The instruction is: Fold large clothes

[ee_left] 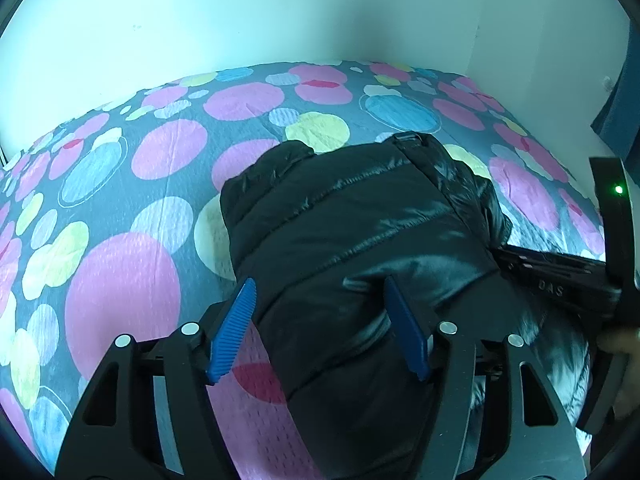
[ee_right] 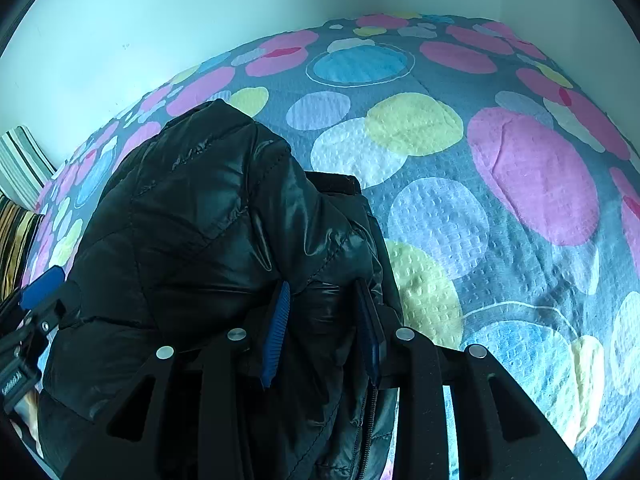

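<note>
Black puffer jacket (ee_left: 360, 216) lay bunched in the middle of the bed, on the grey bedspread (ee_left: 120, 184) printed with pink, blue, yellow and white circles.

Left hand-held gripper (ee_left: 320, 300) hovered low over the near end of the jacket, aimed forward and slightly down along it. Blue fingers (ee_left: 234, 328) spread wide: the left one out beside the jacket's left edge over the bedspread, the right one pressed into the shiny fabric on top. Nothing clamped between them.

Right hand-held gripper (ee_right: 324, 304) reached in at the jacket's right edge, tilted down toward it. Ribbed blue pads (ee_right: 276, 332) drawn close together, with a fold of quilted black fabric bulging up between them; pinching the jacket near its zipper side.

Seen from the left wrist camera, right of the jacket: black body of the other tool with a green light (ee_left: 619, 189), and part of a person's hand (ee_left: 622, 364) at its handle. Pale wall (ee_left: 240, 20) behind the bed. Striped cloth (ee_right: 22, 164) left of the jacket, at the bed's edge.
</note>
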`<action>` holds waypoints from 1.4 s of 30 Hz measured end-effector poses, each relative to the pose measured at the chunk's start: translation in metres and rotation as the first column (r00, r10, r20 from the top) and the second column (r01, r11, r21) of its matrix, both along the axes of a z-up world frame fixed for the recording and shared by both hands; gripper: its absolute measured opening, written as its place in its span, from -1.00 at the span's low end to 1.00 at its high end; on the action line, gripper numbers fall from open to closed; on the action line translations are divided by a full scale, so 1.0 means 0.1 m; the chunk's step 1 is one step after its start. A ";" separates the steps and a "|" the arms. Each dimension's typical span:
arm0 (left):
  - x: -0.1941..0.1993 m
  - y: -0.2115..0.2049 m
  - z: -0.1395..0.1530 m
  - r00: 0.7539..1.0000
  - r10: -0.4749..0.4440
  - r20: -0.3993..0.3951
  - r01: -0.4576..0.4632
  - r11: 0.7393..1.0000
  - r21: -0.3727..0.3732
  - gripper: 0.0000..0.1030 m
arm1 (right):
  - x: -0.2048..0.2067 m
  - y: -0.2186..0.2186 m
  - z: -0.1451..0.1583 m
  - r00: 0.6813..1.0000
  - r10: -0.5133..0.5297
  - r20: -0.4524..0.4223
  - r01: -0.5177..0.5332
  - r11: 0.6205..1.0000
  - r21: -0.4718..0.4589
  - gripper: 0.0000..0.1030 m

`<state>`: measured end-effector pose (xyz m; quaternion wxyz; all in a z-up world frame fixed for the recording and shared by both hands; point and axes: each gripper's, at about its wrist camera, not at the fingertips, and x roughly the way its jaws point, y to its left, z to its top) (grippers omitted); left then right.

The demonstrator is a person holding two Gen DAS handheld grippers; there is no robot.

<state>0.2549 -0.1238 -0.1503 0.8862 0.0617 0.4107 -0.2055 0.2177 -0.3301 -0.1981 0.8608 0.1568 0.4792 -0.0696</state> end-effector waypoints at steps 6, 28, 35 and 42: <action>0.04 0.07 0.02 0.999 0.037 0.000 -0.037 0.999 0.006 0.37 | -0.02 0.00 0.00 1.000 -0.001 0.005 0.001 1.000 0.004 -0.37; 0.19 0.12 -0.23 0.984 -0.069 -0.161 0.040 0.984 -0.176 0.81 | -0.20 -0.15 0.10 0.995 -0.080 0.058 0.081 0.997 -0.016 0.60; 0.19 0.10 -0.31 0.981 -0.078 -0.175 0.043 0.980 -0.195 0.86 | -0.08 -0.36 -0.18 0.997 -0.072 0.012 0.067 0.973 0.223 0.60; 0.20 0.16 -0.30 0.980 -0.089 -0.179 0.049 0.974 -0.220 0.86 | -0.06 -0.53 -0.33 0.997 -0.068 0.039 0.045 0.906 0.422 0.60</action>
